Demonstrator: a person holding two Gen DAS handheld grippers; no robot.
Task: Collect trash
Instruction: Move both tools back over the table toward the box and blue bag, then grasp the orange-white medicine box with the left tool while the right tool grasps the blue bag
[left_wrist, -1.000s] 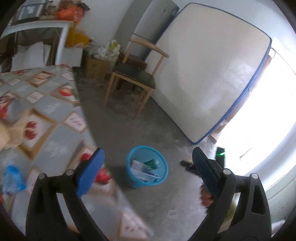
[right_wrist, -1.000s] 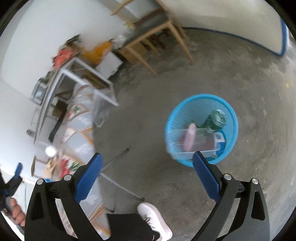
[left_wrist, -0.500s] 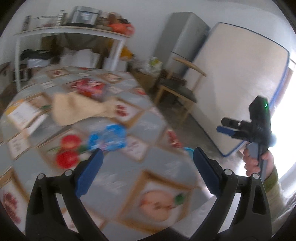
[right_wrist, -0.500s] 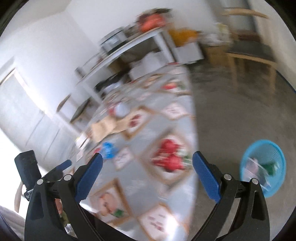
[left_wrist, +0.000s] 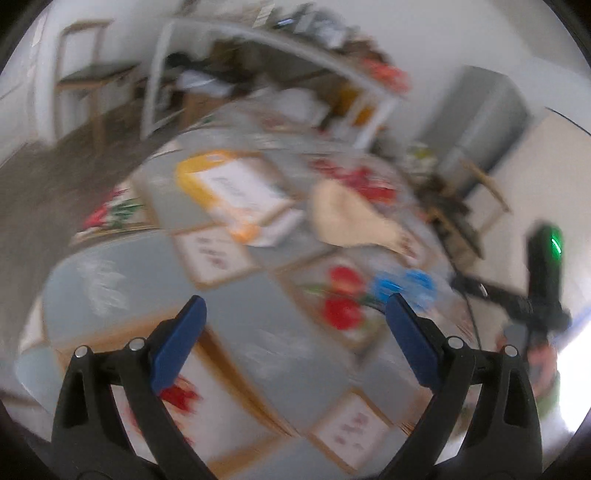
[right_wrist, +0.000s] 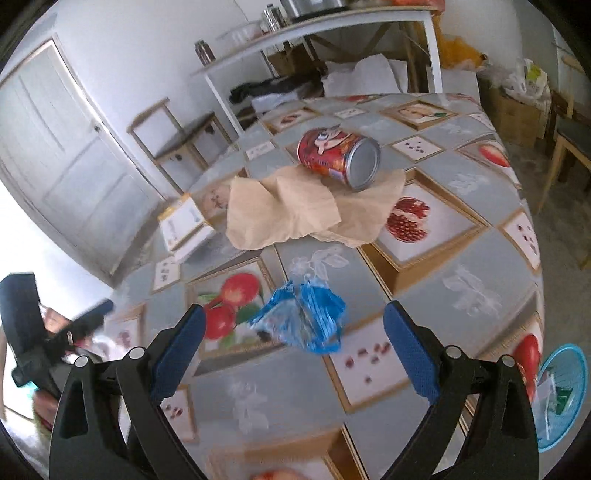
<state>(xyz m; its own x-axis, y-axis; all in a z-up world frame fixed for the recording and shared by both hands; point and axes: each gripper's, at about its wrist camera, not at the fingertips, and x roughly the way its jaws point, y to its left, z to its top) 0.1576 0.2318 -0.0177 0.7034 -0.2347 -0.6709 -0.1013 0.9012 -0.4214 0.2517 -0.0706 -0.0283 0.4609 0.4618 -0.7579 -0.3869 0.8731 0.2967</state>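
Observation:
A crumpled blue plastic wrapper (right_wrist: 301, 319) lies on the fruit-patterned tablecloth (right_wrist: 461, 266), just ahead of my open right gripper (right_wrist: 293, 332). Beyond it a tan paper bag (right_wrist: 295, 210) lies flat with a red can (right_wrist: 338, 157) on its side on top. A white and yellow box (right_wrist: 184, 225) sits to the left. The blue trash basket (right_wrist: 563, 395) stands on the floor at the right edge. In the blurred left wrist view my open left gripper (left_wrist: 293, 321) hovers over the cloth; the blue wrapper (left_wrist: 404, 286), paper bag (left_wrist: 351, 218) and box (left_wrist: 236, 194) show ahead.
A white shelf table (right_wrist: 332, 26) with clutter stands behind the table. Wooden chairs (right_wrist: 173, 136) stand at the left and at the right edge (right_wrist: 569, 144). A cardboard box (right_wrist: 517, 107) sits on the floor. A hand holds the other gripper (left_wrist: 543, 291).
Both cameras swung from the floor and basket up to the tabletop. The right gripper now faces the blue wrapper closely. The left view is still in fast motion.

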